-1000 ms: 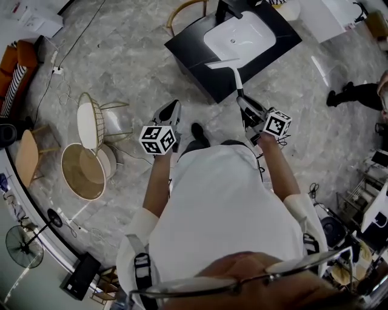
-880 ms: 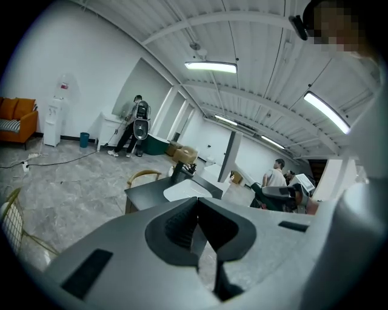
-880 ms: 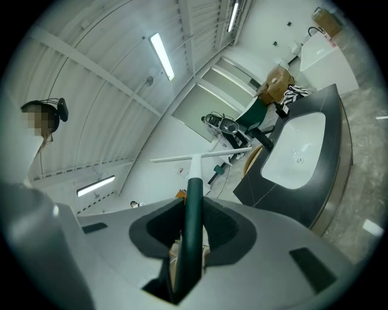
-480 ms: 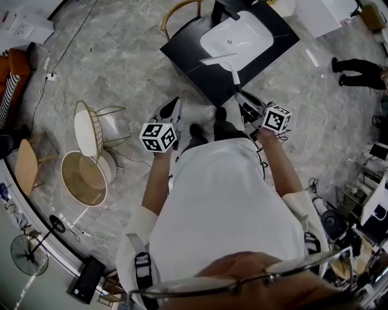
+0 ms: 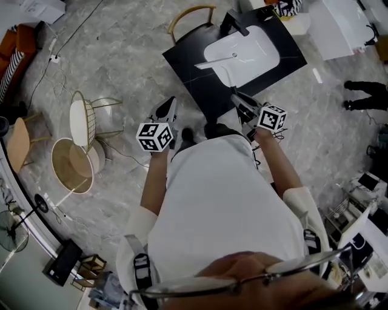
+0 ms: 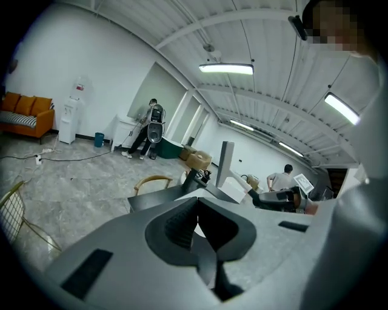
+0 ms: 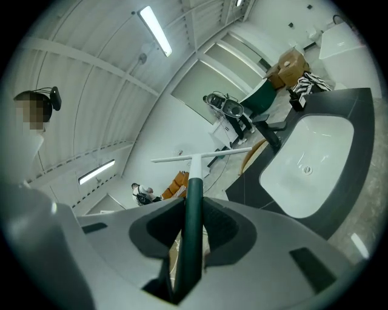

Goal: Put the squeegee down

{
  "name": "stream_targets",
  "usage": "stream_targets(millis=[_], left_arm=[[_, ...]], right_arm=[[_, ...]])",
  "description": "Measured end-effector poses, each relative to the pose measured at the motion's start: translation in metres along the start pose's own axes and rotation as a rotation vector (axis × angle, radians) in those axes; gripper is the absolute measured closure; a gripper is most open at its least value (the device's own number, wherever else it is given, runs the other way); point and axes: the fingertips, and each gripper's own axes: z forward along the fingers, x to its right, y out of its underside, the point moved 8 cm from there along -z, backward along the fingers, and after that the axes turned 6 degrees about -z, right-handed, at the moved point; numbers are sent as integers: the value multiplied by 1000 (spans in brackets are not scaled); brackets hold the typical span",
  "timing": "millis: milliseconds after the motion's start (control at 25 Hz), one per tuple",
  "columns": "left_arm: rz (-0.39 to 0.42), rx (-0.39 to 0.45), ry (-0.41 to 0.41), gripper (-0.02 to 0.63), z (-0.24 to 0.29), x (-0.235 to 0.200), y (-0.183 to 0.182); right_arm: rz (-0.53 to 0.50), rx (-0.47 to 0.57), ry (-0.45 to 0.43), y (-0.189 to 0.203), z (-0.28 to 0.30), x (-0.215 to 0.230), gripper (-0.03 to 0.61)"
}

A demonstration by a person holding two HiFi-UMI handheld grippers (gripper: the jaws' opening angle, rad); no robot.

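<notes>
The squeegee (image 5: 214, 60) has a dark green handle (image 7: 193, 224) and a white neck and blade (image 7: 200, 158). My right gripper (image 5: 238, 99) (image 7: 193, 203) is shut on the handle, and the blade hangs over the near left rim of the white sink (image 5: 245, 49) (image 7: 306, 166) set in the black counter (image 5: 189, 65) (image 7: 359, 118). My left gripper (image 5: 166, 109) (image 6: 197, 203) is held out to the left of the counter's near corner, shut with nothing in it.
A black faucet (image 5: 234, 22) stands at the sink's far side. A wooden chair (image 5: 190, 13) is behind the counter. A wire chair (image 5: 82, 120) and a round stool (image 5: 71, 164) stand on the marble floor at left. Another person's feet (image 5: 364, 94) show at right.
I have stepped toward the counter and both grippers have moved forward with me. The squeegee blade has gone from the counter's front edge to over the sink's rim.
</notes>
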Motion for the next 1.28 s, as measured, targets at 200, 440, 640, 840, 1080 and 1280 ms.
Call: stream_targets(millis=[200, 440, 640, 840, 1080, 1280], left_arm=[[-41, 16, -59, 609, 24, 4, 3], [-77, 37, -132, 609, 35, 7, 5], [-105, 36, -181, 609, 46, 5, 14], [-128, 40, -213, 609, 57, 10, 19], [-149, 41, -253, 609, 65, 10, 23], [-137, 21, -292, 609, 66, 11, 25]], right_arm=[[-24, -89, 2, -17, 28, 34, 477], [-94, -219, 35, -15, 74, 75, 477], [-167, -329, 45, -4, 110, 101, 479], [-223, -397, 95, 3, 137, 122, 477], [-327, -472, 169, 21, 164, 145, 477], [-360, -514, 224, 39, 177, 159, 477]])
